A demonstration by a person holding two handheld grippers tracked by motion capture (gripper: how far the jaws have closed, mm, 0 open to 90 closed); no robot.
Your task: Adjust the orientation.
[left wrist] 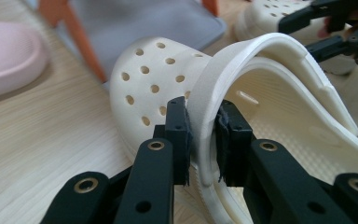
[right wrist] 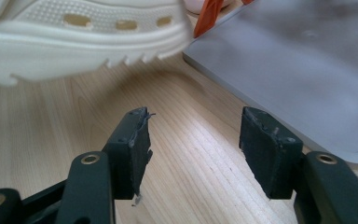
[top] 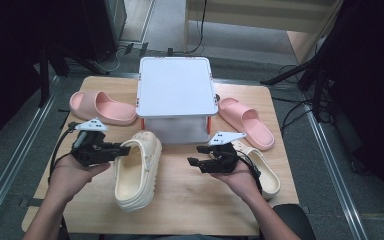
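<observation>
Cream foam is what the left claw [left wrist: 201,140] is clamped on: the heel strap of a perforated cream clog [top: 135,170] is pinched between its two black pads, as is seen in the left gripper view, where the strap bends up between them. In the high view this clog lies near the middle of the tabletop [top: 190,210], a little toward the front edge and left of centre, its toe pointing at a white lidded box [top: 176,87] that stands at the middle of the back edge. Whether its sole has left the wood cannot be told from above; in the right gripper view its toothed sole edge appears tilted, with shadow beneath.

The right claw [top: 196,162] is held wide, with nothing between its pads, over bare wood just in front of the box. A second cream clog [top: 260,170] lies under and behind the right hand, toward the right edge, and is not gripped.

Two pink slides are spread apart: one pink slide [top: 101,107] near the back left corner, the other pink slide [top: 246,121] to the right of the box, toward the right edge.

The work is judged to be at an early stage. One clog has been grasped but has not been set anywhere in particular; its mate and both slides remain scattered, and the lid of the box is closed. If the shoes are meant to be paired or stowed, nearly all of that is left to be done.
</observation>
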